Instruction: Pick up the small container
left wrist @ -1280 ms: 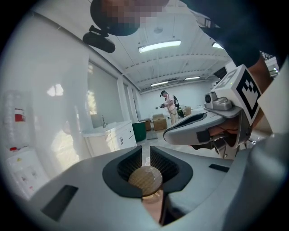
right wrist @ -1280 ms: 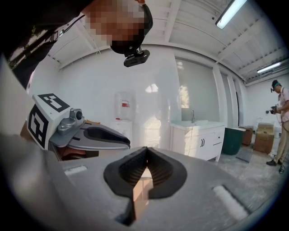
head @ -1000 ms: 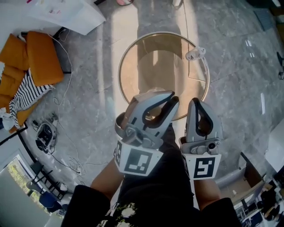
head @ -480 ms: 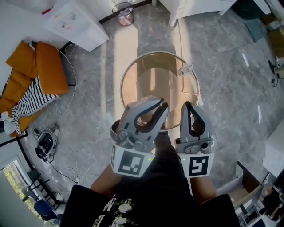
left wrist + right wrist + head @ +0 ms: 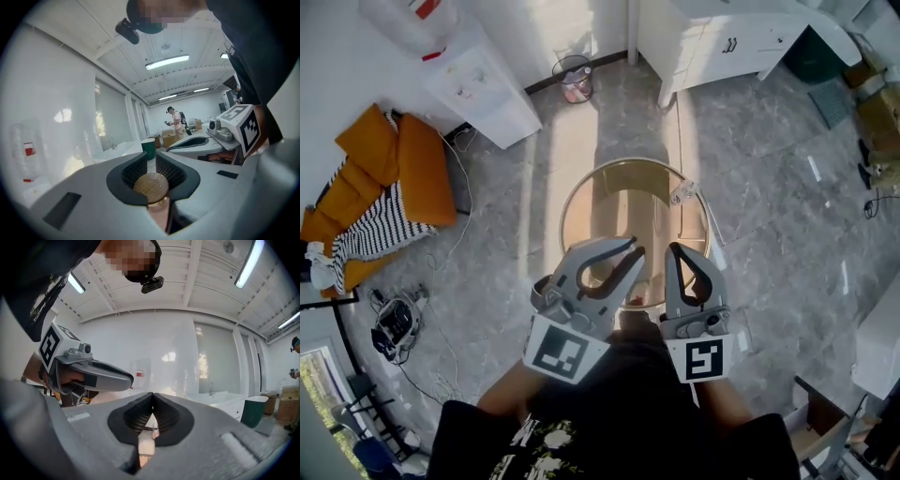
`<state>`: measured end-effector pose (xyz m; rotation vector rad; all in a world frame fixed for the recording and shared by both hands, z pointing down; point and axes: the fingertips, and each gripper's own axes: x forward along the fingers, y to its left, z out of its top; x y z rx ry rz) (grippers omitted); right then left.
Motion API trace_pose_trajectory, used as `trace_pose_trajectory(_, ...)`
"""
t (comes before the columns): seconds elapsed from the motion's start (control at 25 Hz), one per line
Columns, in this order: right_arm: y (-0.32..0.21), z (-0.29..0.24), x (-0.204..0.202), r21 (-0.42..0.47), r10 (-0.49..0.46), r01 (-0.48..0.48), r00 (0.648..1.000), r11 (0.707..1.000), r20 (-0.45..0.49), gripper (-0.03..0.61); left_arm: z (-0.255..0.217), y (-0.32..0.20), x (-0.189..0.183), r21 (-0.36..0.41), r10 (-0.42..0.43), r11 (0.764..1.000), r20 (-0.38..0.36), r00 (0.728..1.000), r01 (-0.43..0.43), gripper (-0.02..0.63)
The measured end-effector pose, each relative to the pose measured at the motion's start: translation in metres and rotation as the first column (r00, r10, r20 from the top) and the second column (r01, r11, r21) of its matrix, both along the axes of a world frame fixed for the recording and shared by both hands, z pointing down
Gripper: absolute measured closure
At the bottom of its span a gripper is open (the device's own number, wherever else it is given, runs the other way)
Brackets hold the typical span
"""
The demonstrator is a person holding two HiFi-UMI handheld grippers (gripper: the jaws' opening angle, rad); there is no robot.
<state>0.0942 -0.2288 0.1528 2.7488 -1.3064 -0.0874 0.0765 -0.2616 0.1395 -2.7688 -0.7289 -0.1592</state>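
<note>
The left tool (image 5: 149, 158) is clamped on the small container (image 5: 151, 187), whose round brown wood-like lid sits in the dark ribbed hollow between the jaws, with a pale, glassy body just showing below it. The right tool (image 5: 152, 395) is closed on nothing: its tips meet, and only the floor shows through the hollow behind them. In the head view both tools are held side by side and close together in front of the person's dark-clothed body, the left angled in toward the right, each with its marker cube nearest the camera. Their tips lie over the near rim of a round glass counter (image 5: 565, 214) with a gold-coloured edge, which stands on the grey marbled floor (image 5: 769, 216) well below them. A small clear item (image 5: 682, 192) lies on the counter near its far right rim; what it is cannot be made out. Farther out, orange cushions (image 5: 394, 173) and a striped cloth (image 5: 375, 232) lie at the left. A white water dispenser (image 5: 478, 80) and a wastebasket (image 5: 577, 80) stand by the far wall. A white cabinet (image 5: 722, 37) fills the upper right.
</note>
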Motion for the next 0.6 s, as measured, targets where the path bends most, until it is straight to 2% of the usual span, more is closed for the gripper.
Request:
trace_pose_trajectory(0.2,0.003,-0.022,-0.003,0.013,0.009,-0.009,1.0,1.0,-0.008,0.583,-0.023,0.001,-0.005,-0.015,-0.008,1.0,-0.028,1.0,0.007,0.545)
trace_pose_trajectory(0.6,0.014,-0.048,-0.003,-0.031,0.006,-0.007,0.999,0.999,-0.033,0.583,-0.051,0.003,-0.008,-0.035,-0.036,0.999,-0.084,0.996,0.033,0.545)
